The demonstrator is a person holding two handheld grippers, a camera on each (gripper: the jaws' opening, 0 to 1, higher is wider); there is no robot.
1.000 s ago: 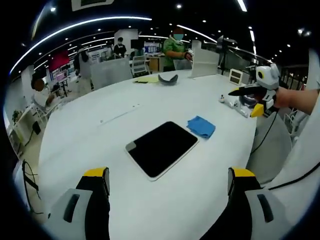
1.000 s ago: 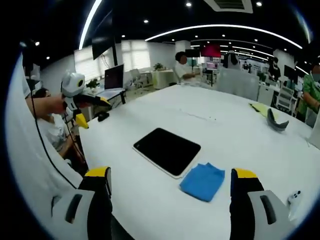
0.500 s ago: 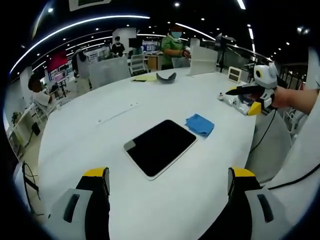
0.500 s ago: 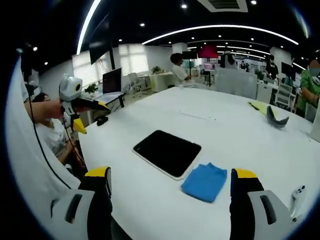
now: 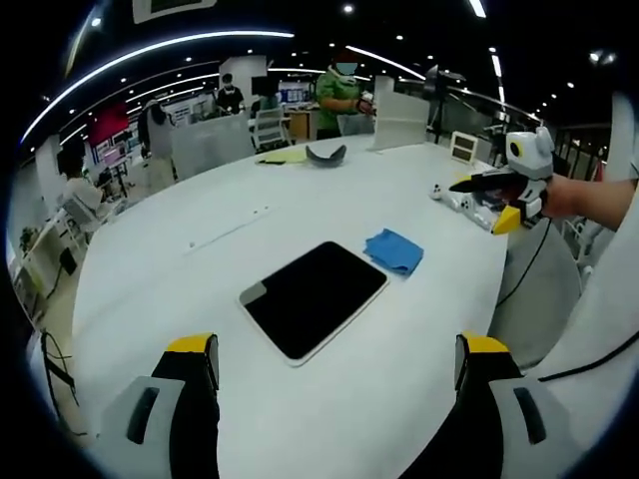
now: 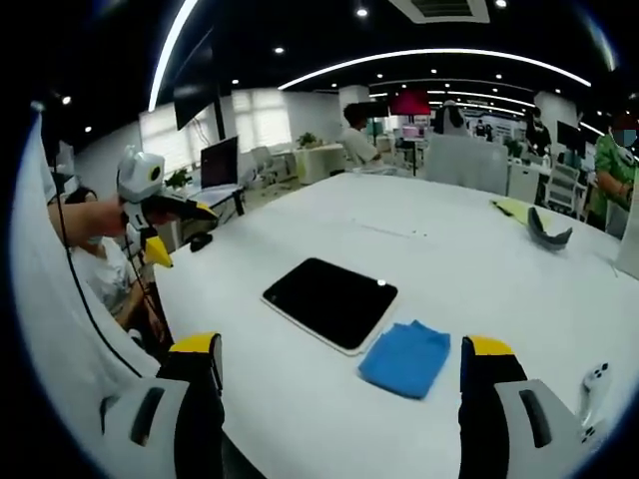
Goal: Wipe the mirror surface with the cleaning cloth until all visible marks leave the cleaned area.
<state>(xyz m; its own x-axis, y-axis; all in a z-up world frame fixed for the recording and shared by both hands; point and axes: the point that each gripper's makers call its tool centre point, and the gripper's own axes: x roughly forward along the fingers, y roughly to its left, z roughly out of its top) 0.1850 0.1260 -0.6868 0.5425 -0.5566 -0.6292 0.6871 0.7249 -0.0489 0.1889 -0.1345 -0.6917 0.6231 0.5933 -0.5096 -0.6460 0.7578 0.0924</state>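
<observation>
jaws of both grippers stand wide apart, nothing between them. left gripper (image 5: 329,399) and right gripper (image 6: 339,399) both hang above the near edge of the white table (image 5: 200,200), well clear of the work.

task items, right gripper view: mirror (image 6: 329,301), a dark rounded rectangle with a pale border, lies flat on the table at about 12 o'clock from the jaws. blue cleaning cloth (image 6: 404,357) lies bunched just beside the mirror's near-right edge, at about 1 o'clock, nearer the right jaw than the left. cannot tell whether cloth touches the mirror frame.

left gripper view: same mirror (image 5: 313,297) at 12 o'clock, cloth (image 5: 394,250) beyond it at about 1 o'clock. marks on the glass too small to make out from either view.

other items: a small white controller-like object (image 6: 591,384) near the table edge at 3 o'clock in the right gripper view; a dark curved object (image 5: 326,155) and a yellow sheet (image 5: 282,157) far across the table. people at desks in the background.

judgement: step in hand is fetching the cloth; wiping not begun. the right gripper looks best placed. suggest coming down over the raised fold of the cloth, pinching a thick bunch so a flat pad trails below the jaws, then drawing it across the glass in overlapping strokes. the left gripper could steady the mirror frame so it does not slide. keep both items within view.
</observation>
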